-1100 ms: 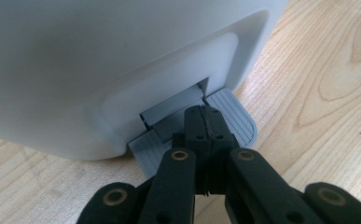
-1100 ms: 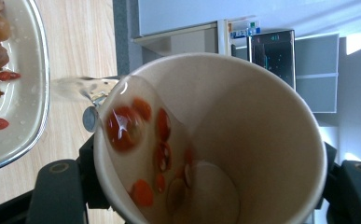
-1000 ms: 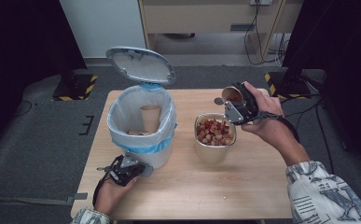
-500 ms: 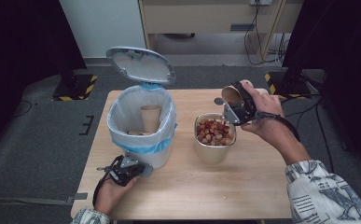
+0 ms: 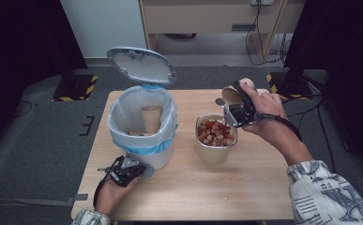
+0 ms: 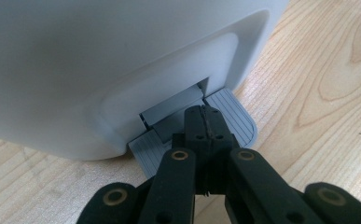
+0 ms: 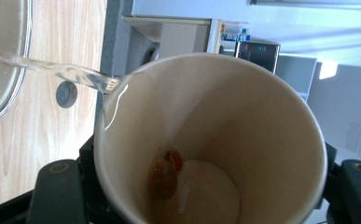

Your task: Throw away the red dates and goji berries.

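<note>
Evenly lit from above across the desk point(image 5: 245, 187), dim and near black along both side margins of the high view. Soft, short shadows beside the bin point(image 5: 144, 126) and the bowl point(image 5: 215, 140). Slightly grainy, soft overall, with hardly any bending at the edges. Sharp wood grain in the left gripper view, bin wall washed pale, black tool point(image 6: 205, 122) links blurred at the bottom. Bright backlight in the right gripper view, glare streaks on the pouring water point(image 7: 52, 70), cup point(image 7: 215, 140) rim soft, background hazy.
</note>
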Available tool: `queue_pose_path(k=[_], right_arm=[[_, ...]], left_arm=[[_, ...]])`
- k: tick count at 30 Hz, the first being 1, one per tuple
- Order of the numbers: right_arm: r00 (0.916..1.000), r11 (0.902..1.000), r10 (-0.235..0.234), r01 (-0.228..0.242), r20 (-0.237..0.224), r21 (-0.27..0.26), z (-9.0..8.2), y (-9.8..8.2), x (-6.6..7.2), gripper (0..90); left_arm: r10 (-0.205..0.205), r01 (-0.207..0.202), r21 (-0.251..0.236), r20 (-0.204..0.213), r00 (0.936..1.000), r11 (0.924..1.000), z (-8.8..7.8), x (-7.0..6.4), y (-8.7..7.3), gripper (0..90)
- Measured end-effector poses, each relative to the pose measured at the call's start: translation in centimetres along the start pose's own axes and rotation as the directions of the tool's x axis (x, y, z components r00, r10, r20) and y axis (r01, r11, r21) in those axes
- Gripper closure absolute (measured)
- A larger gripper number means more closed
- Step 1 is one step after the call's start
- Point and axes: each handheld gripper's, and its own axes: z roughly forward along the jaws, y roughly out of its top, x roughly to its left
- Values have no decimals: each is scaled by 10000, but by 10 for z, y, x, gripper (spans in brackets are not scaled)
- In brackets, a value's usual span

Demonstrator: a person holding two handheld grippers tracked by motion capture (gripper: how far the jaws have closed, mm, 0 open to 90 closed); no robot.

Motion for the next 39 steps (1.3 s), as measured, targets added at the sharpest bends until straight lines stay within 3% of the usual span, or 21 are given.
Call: queue_pose_path(k=[7,15,19,25,28,30,34,39], right_arm=[[9939,9940,-1080,1076,213,202,-1,7,2,279],[9845,9851,-1708,1697,394,283,0,13,2,280],[9822,9834,-1808,1799,503,221,-1,14,1,281],[9723,9738,-2269,2255,569,288,-3,16,1,282],[9768,9781,-2060,2038,578,414,-1,11,0,282],[9720,9731,-2278,2250,580,501,0,11,2,282],[9582,9597,-2809,2805,553,145,-1,24,7,282],[9604,9617,-2731,2713,545,380,1,19,6,282]], left_arm=[[49,-49,2,12,10000,10000,0,0,0,898],[50,-50,2,9,10000,10000,0,0,0,898],[47,-47,0,11,10000,10000,0,0,0,898],[49,-49,0,10,10000,10000,0,0,0,898],[42,-42,1,10,10000,10000,0,0,0,898],[28,-28,-6,35,10000,10000,0,1,0,898],[42,-42,1,14,10000,10000,0,0,0,898],[28,-28,-11,47,10000,10000,0,1,0,898]])
